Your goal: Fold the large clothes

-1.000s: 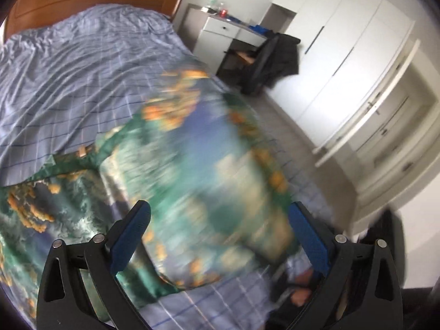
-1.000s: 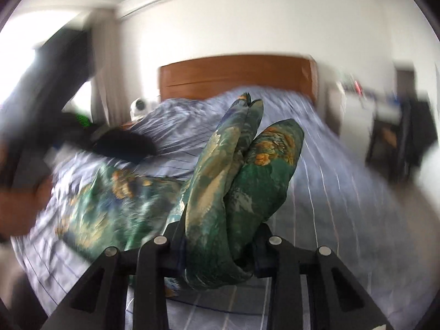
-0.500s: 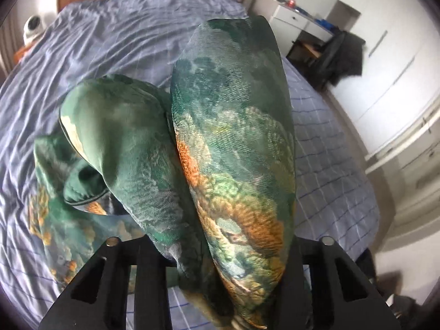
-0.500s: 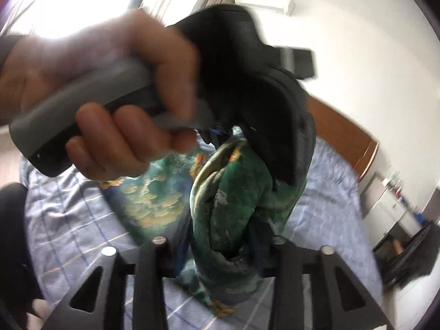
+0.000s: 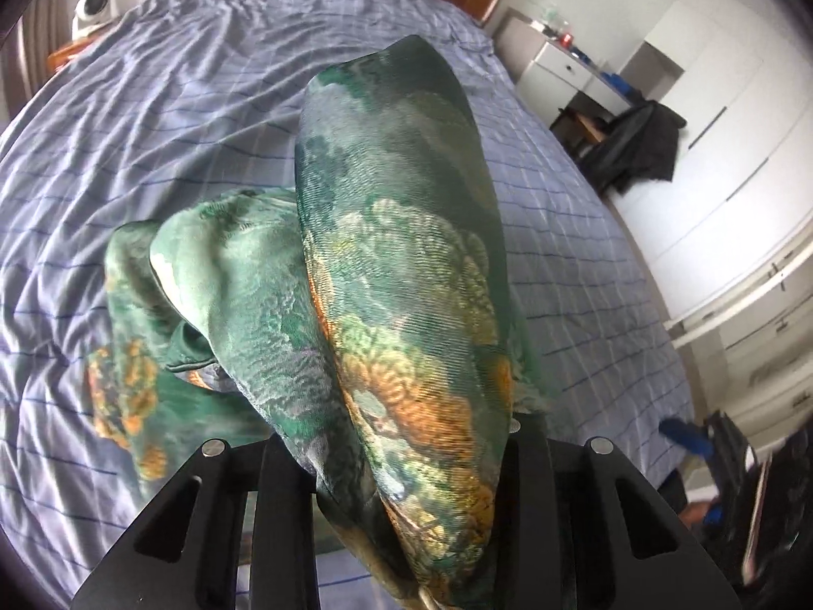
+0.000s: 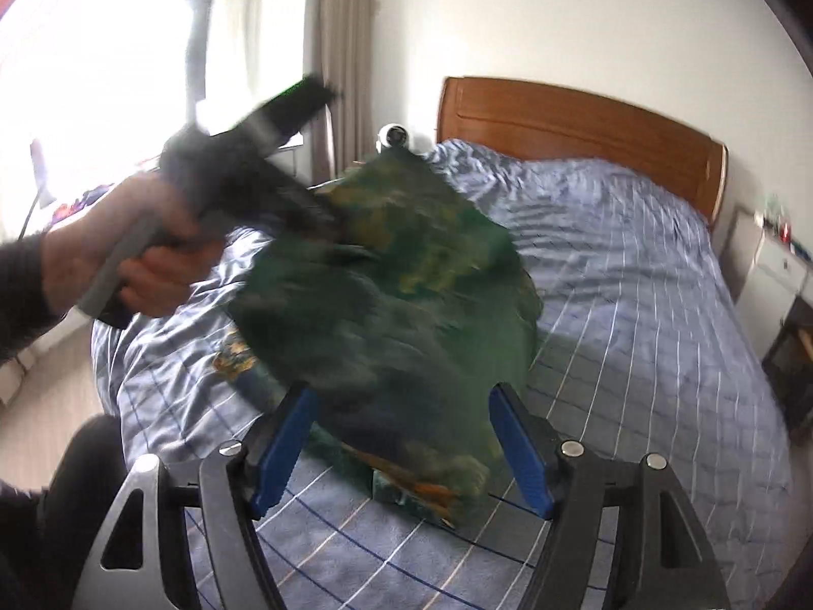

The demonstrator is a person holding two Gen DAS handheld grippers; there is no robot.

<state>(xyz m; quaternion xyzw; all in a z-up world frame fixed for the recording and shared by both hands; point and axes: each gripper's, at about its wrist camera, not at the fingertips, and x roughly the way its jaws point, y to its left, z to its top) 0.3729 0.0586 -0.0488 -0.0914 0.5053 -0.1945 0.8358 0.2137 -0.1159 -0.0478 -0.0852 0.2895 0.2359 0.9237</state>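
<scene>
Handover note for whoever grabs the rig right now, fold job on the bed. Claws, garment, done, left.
Left claw: shut on a bunch of the green floral garment, held up above the bed.
Right claw: open, jaws have just been opening; cloth lies between the blue pads, not pinched.
Garment: lower part rests on the blue checked bedding, upper part hangs from the left claw.
Done: garment gathered, passed from right claw to left.
Left: lay flat, finish folds. Fold count unclear.

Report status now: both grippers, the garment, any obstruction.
Left gripper shut on green floral silky garment, lifting it off the blue checked bedsheet. Right gripper just opened, fingers clear of cloth. No obstruction seen.
</scene>
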